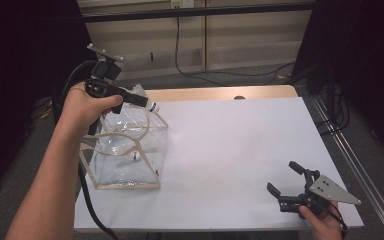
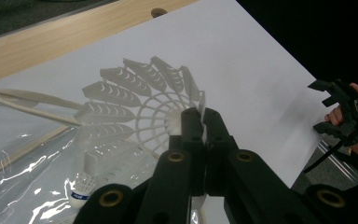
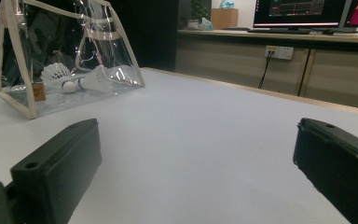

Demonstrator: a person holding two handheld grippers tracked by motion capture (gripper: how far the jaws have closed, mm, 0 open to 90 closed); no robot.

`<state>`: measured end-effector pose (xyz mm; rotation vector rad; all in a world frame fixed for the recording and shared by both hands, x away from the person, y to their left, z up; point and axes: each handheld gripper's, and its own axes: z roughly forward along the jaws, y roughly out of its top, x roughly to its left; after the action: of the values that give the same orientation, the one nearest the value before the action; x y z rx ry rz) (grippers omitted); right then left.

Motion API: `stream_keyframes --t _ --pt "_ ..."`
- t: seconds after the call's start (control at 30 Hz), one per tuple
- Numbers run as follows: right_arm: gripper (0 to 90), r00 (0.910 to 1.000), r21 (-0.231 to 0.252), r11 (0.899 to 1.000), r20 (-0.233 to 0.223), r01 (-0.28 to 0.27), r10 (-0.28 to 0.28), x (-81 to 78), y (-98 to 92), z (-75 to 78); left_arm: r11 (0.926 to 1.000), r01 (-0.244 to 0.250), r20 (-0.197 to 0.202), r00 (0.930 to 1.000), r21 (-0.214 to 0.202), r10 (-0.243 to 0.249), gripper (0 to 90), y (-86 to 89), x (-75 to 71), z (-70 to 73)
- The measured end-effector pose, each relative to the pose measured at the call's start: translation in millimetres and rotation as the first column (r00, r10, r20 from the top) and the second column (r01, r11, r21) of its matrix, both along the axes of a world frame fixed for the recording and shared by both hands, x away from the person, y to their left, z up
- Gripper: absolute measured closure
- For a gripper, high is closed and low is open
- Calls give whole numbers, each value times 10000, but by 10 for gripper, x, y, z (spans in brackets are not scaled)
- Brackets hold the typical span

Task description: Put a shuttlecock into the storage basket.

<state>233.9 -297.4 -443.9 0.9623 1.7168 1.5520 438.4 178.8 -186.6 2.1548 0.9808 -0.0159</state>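
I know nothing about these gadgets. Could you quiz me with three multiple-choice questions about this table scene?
1. Where does the clear plastic bag stand on the white table?
A. at its left side
B. at its far right corner
C. in its middle

2. What colour is the bag's edge trim?
A. red
B. green
C. beige

3. What state is the left gripper in?
A. wide open
B. shut on a white plastic shuttlecock
C. shut on a pen

Answers: 1 A, the high view shows the bag by the table's left edge. 2 C, pale beige strips frame the bag. 3 B, in the left gripper view the jaws pinch the shuttlecock's skirt.
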Motion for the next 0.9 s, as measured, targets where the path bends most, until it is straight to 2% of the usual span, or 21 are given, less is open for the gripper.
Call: stream_keyframes --t 0.9 --pt "6 10000 -13 10000 3 -1 1 -1 -4 0 9998 -71 -57 10000 169 71 900 154 -10 15"
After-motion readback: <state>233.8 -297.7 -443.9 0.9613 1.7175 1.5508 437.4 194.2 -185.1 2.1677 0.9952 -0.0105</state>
